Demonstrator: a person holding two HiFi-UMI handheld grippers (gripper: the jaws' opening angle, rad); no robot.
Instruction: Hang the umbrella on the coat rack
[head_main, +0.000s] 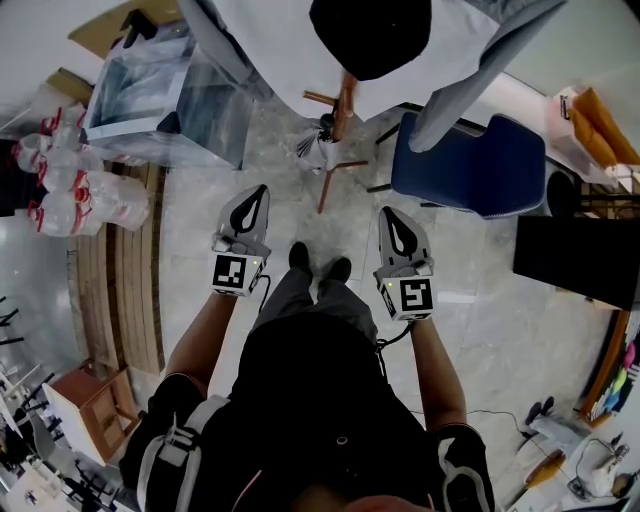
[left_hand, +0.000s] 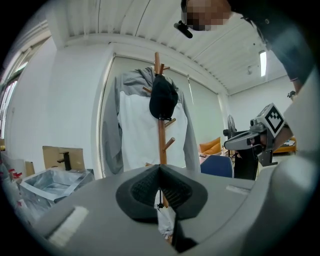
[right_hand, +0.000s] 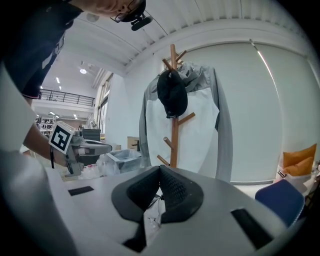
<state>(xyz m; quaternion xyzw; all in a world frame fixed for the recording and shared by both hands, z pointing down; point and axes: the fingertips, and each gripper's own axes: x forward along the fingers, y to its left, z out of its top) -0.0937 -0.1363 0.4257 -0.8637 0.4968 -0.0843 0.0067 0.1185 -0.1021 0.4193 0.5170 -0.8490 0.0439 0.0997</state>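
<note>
Left gripper (head_main: 261, 190) and right gripper (head_main: 389, 213) clenched, empty; the folded white umbrella (head_main: 318, 148) low on the far coat rack (head_main: 344, 100) looks light and floppy, so probably best taken by its stiff handle

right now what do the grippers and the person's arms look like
The left gripper and right gripper are light grey tapering wedges with black textured pads and a black-and-white square marker cube at the back. A black cable trails from each. The person wears a black short-sleeved top.

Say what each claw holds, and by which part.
Nothing: left claw and right claw are shut, empty; the umbrella hangs at the coat rack.
</note>
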